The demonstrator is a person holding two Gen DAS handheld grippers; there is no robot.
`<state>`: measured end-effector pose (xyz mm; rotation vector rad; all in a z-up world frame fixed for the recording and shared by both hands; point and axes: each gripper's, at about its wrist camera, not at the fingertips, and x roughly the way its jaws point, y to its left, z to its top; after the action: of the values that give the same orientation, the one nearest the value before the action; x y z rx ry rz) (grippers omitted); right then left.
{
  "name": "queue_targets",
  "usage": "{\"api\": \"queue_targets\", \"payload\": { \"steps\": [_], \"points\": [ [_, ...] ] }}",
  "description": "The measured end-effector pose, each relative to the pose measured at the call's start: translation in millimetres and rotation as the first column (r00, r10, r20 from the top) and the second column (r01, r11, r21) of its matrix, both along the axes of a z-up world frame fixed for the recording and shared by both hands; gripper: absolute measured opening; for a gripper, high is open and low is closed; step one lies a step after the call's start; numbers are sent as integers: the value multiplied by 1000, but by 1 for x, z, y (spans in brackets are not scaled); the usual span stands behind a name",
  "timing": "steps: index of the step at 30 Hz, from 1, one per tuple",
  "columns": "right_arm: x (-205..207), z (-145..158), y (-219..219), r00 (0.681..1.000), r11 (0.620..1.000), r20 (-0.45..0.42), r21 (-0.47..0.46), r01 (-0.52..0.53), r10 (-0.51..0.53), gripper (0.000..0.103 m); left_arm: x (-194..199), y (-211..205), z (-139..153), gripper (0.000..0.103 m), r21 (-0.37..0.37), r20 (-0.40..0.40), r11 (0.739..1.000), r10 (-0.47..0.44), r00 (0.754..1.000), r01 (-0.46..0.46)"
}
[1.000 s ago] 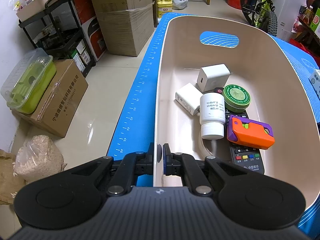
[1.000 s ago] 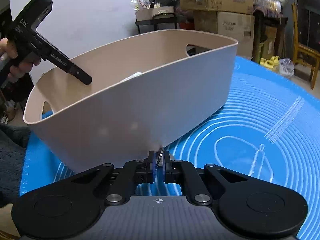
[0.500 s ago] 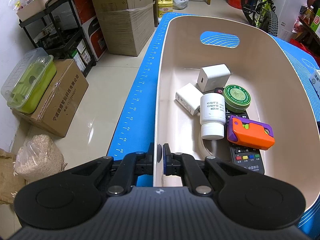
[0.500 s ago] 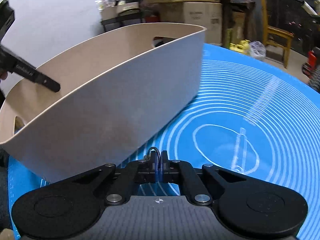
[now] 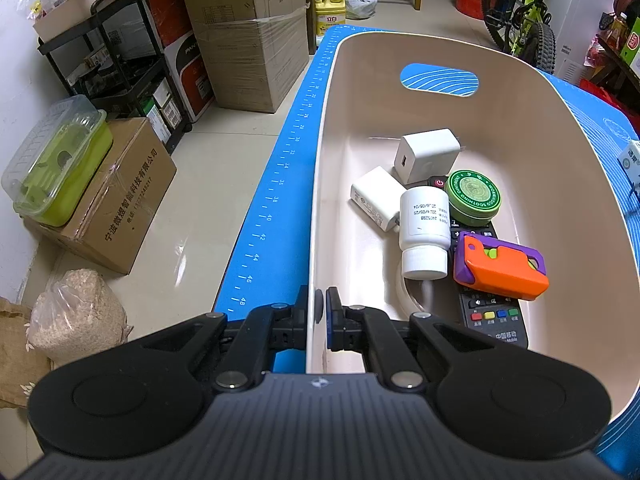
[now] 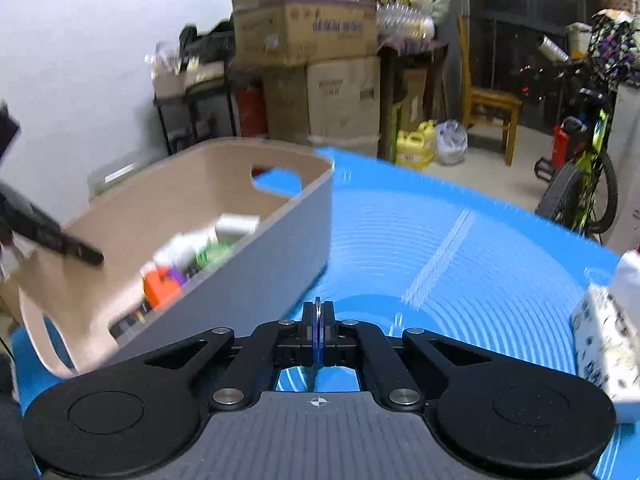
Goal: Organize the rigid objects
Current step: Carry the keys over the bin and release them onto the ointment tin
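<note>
A beige basket [image 5: 332,80] stands on the blue mat [image 5: 280,184]. It holds a white bottle [image 5: 424,224], a green tin [image 5: 474,198], an orange and purple toy [image 5: 500,266], a black remote [image 5: 492,320] and two white chargers [image 5: 426,154]. My left gripper [image 5: 319,306] is shut on the basket's near rim, one finger on each side of the wall. In the right wrist view, my right gripper [image 6: 318,312] hangs above the mat beside the basket [image 6: 280,248]. It is shut on a small metal ring [image 6: 318,302], of which only a thin edge shows between the pads.
A white patterned box [image 6: 604,320] lies on the mat [image 6: 440,240] at the right. Off the table are cardboard boxes [image 5: 244,32], a black shelf rack [image 5: 120,60], a green lidded container [image 5: 60,164], a wooden chair [image 6: 492,108] and a bicycle [image 6: 584,176].
My right gripper has risen from the mat beside the basket with the ring in it, and now looks over the rim into the basket. The left gripper kept its grip and place.
</note>
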<state>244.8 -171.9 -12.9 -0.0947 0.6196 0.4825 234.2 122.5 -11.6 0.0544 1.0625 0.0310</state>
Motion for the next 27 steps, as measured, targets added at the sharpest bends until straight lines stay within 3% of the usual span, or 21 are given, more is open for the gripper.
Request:
{"api": "queue_targets", "payload": {
  "steps": [6, 13, 21, 27],
  "points": [
    [-2, 43, 15, 994, 998, 107, 51, 22, -28, 13, 0, 0, 0, 8, 0, 0, 1000, 0, 1000, 0],
    [3, 83, 68, 985, 997, 165, 53, -58, 49, 12, 0, 0, 0, 8, 3, 1, 1000, 0, 1000, 0],
    [41, 61, 142, 987, 989, 69, -30, -143, 145, 12, 0, -2, 0, 8, 3, 1, 1000, -2, 1000, 2],
    [61, 31, 174, 989, 984, -25, -96, -147, 146, 12, 0, 0, 0, 8, -3, 2, 1000, -3, 1000, 3]
  ]
}}
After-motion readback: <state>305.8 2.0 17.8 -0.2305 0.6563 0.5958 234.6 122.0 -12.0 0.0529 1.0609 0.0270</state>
